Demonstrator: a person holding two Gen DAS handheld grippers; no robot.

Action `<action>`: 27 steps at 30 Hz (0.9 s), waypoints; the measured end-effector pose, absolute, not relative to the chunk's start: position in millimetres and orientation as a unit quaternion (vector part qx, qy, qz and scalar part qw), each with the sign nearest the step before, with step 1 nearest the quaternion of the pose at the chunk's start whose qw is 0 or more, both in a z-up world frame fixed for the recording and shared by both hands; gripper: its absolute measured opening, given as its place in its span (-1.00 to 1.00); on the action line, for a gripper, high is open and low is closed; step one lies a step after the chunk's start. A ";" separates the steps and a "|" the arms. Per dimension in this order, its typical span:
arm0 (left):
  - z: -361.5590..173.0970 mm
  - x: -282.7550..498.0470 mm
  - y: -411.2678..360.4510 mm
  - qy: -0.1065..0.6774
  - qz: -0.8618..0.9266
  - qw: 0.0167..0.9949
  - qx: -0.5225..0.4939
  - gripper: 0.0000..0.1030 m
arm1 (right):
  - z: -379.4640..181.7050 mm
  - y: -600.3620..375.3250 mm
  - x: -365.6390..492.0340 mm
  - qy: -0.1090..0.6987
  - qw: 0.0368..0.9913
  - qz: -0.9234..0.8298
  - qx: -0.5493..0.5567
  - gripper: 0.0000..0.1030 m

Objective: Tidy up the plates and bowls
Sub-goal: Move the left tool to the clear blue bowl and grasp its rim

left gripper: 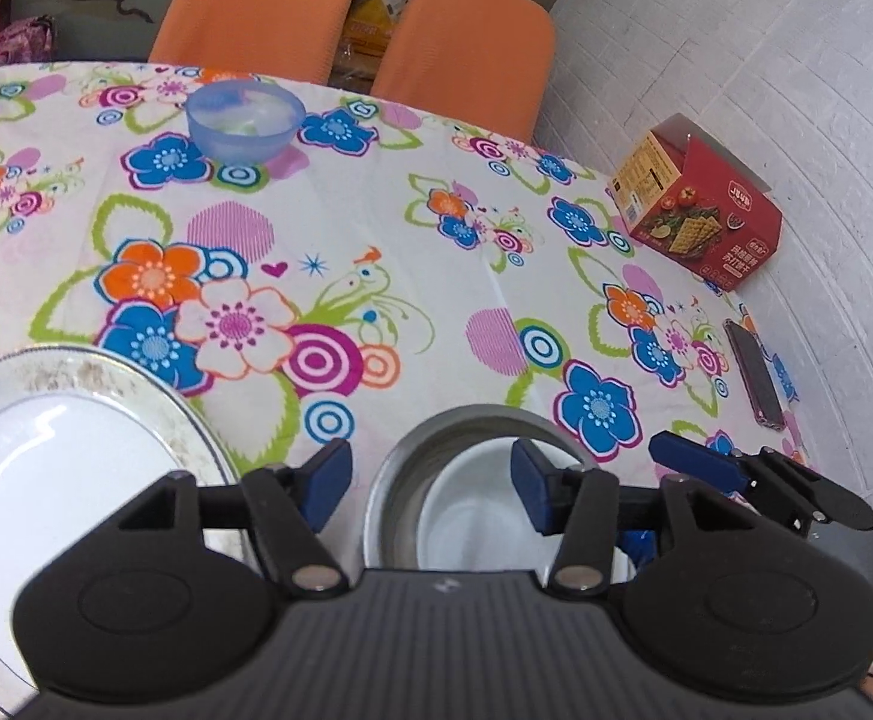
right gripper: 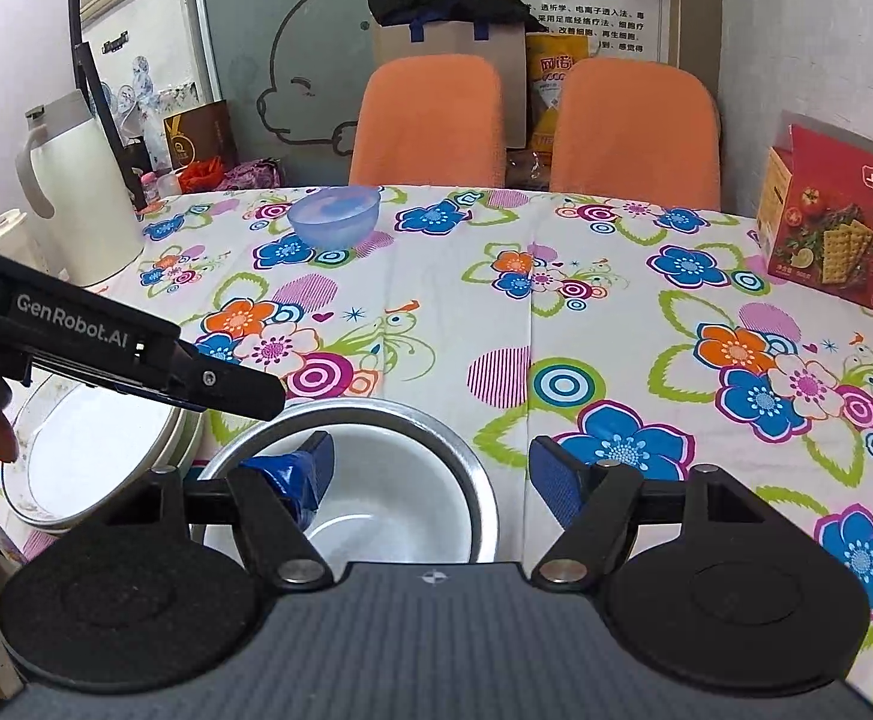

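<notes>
Where both grippers (left gripper: pixel 430 483) (right gripper: pixel 430 471) gape: steel bowl (right gripper: pixel 478 480), perhaps white-lined; rimmed plate (left gripper: pixel 76 450) beside.

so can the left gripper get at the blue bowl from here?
Probably yes: blue bowl sits across bare tablecloth, nothing between. Left gripper is open over the steel bowl, holding nothing.

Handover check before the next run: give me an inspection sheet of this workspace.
Surface: table under a floral tablecloth.
Job's things: steel bowl with a white bowl nested inside; white plate to its left; blue bowl at the far edge.
Clutter: red cracker box, phone, white kettle.
Grippers: left gripper open astride the steel bowl's near-left rim; right gripper open astride its right rim.
Cables: nothing seen on the table.
Surroundings: two orange chairs, bags behind.
</notes>
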State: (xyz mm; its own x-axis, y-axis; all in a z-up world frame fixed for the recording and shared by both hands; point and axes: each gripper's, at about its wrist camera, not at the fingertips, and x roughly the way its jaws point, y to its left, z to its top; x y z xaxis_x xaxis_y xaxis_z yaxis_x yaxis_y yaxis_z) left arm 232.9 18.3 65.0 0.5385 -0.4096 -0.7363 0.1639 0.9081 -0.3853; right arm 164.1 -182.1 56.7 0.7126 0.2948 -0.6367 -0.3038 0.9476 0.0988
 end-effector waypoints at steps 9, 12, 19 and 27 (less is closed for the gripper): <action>69.6 267.3 52.7 0.446 -0.131 0.877 -0.121 0.12 | 66.0 -157.7 213.6 0.365 0.910 0.193 -0.033 0.13; 72.2 285.2 68.0 0.440 -0.119 0.882 -0.121 0.15 | 69.4 -145.5 236.2 0.368 0.907 0.199 -0.047 0.14; 69.5 340.9 102.0 0.438 -0.085 0.889 -0.102 0.29 | 70.3 -111.7 306.5 0.381 0.895 0.219 -0.075 0.14; 52.7 435.1 158.6 0.445 -0.061 0.877 -0.168 0.31 | 58.1 -71.1 394.8 0.392 0.889 0.233 -0.047 0.14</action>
State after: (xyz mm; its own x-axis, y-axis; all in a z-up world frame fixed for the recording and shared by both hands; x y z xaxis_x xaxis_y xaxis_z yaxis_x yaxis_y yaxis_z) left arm 435.1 158.6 52.7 0.5961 -0.2559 -0.7610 -0.0430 0.9363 -0.3485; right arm 394.8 -71.1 58.1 0.5847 0.3775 -0.7181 -0.4517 0.8867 0.0984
